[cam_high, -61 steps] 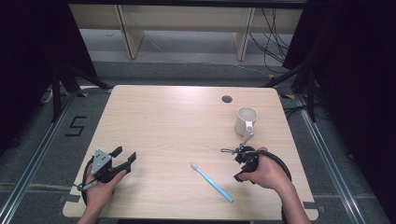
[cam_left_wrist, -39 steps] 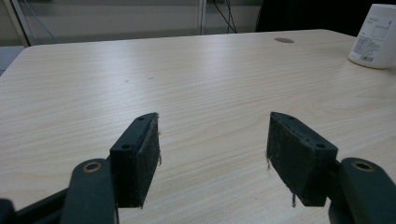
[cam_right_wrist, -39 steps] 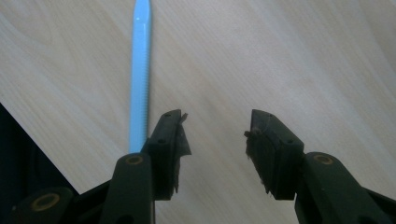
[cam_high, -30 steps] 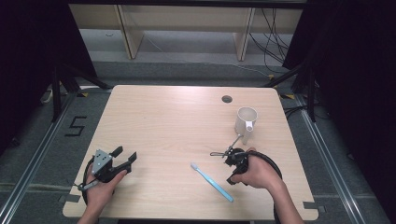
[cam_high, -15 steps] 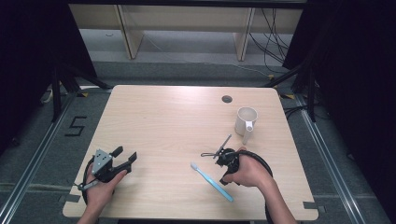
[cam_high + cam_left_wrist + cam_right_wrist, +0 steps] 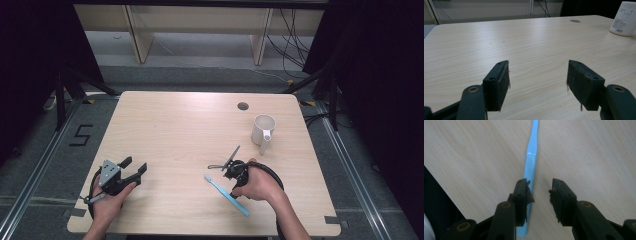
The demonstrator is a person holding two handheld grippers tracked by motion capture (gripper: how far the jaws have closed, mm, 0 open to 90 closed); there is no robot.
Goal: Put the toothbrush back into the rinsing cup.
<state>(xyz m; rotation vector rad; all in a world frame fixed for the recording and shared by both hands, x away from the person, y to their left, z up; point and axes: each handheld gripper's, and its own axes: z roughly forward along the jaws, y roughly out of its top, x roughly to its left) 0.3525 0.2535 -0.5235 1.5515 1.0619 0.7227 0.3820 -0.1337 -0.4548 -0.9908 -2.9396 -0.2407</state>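
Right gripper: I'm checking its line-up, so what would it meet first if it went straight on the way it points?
Probably the blue toothbrush, lying just off-centre under the open right gripper, or the table beside it; depth is unclear.

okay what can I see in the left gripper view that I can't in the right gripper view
Left gripper view: the white mug at the table's far edge, a round hole in the tabletop, and the left gripper, open over bare wood. Right gripper view: the blue toothbrush, lying beside one pad of the open right gripper. Both: the wooden table.
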